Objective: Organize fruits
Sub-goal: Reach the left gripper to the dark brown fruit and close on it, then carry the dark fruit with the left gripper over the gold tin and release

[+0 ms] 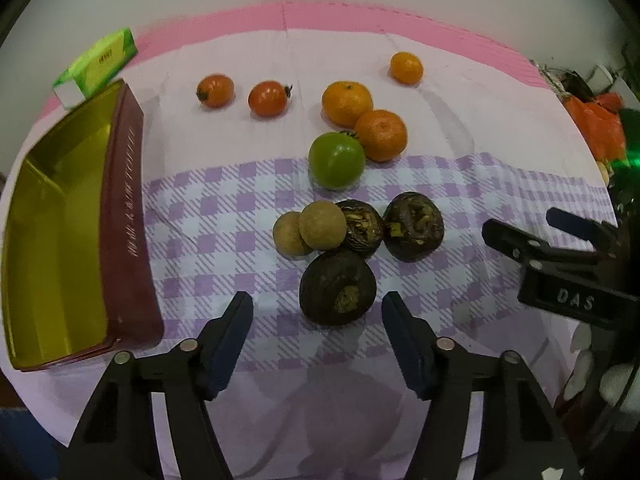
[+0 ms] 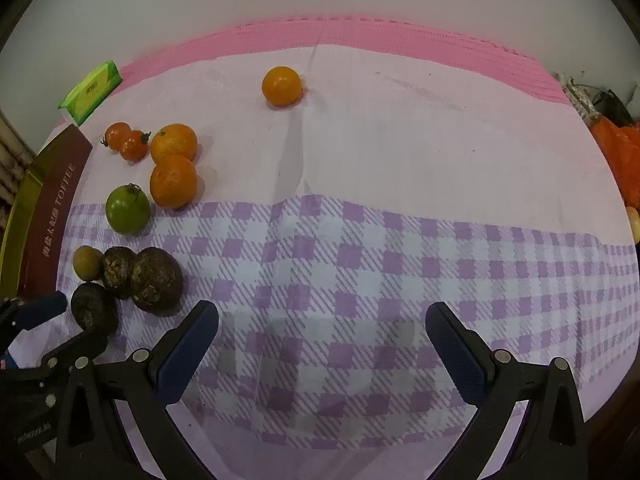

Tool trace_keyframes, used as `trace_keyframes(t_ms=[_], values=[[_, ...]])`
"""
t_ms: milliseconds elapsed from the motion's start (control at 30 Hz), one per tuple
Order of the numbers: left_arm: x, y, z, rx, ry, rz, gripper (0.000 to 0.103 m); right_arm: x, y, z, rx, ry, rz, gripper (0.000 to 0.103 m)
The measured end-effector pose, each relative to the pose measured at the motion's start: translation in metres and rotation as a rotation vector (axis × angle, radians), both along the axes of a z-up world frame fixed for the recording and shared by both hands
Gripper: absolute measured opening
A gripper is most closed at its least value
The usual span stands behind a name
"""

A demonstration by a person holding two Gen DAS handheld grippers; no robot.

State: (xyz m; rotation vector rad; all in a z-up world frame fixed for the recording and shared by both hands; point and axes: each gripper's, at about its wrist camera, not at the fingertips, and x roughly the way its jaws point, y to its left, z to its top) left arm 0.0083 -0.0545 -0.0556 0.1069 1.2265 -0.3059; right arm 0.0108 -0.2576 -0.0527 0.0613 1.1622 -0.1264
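Note:
Three dark brown fruits lie on the checked cloth. The nearest dark fruit [image 1: 338,286] sits between the tips of my left gripper [image 1: 318,308], whose pads stand apart from it, the right pad very close. Behind it are two more dark fruits [image 1: 414,226] and two tan longans [image 1: 322,226]. Farther back lie a green tomato [image 1: 337,159], two oranges [image 1: 380,134], two red tomatoes [image 1: 267,98] and a small orange [image 1: 406,67]. My right gripper [image 2: 322,316] hangs open over bare cloth, to the right of the fruit cluster [image 2: 156,278].
An open maroon tin [image 1: 124,220] with a gold inside stands at the left. A green carton [image 1: 96,64] lies behind it. A pink mat [image 2: 360,36] edges the table at the back. Orange bags [image 1: 596,124] sit at the far right.

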Motion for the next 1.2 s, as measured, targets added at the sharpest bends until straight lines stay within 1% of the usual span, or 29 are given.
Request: trace_keyframes(t_ms=[67,200,267,333,567,867,967,1133,1200], values=[[0.003,-0.001,-0.003,-0.014,0.017,0.002,0.055,0.000,0.000,0.000,-0.001,-0.001,0.001,0.103],[0.006,-0.005,-0.004,-0.009,0.009,-0.004,0.051,0.000,-0.002,-0.002,0.011,0.007,-0.001,0.103],[0.008,-0.007,-0.006,-0.024,0.022,-0.011,0.041,0.001,-0.001,-0.005,0.020,0.021,-0.001,0.103],[0.008,-0.011,-0.007,-0.024,0.025,-0.019,0.037,0.006,0.001,-0.010,0.028,0.036,0.001,0.103],[0.007,-0.009,-0.005,-0.031,0.013,-0.028,0.035,0.006,0.006,-0.018,0.024,0.047,0.008,0.103],[-0.002,0.001,0.014,-0.068,-0.004,-0.036,0.035,0.007,0.004,-0.018,0.013,0.052,0.016,0.103],[-0.002,0.007,0.022,-0.080,-0.015,-0.023,0.035,0.005,0.007,-0.020,-0.007,0.054,0.029,0.103],[0.002,0.023,0.040,-0.099,-0.051,0.009,0.035,0.006,0.008,-0.019,-0.010,0.055,0.029,0.103],[0.005,0.032,0.047,-0.091,-0.071,0.030,0.035,0.006,0.008,-0.020,-0.010,0.055,0.029,0.103]])
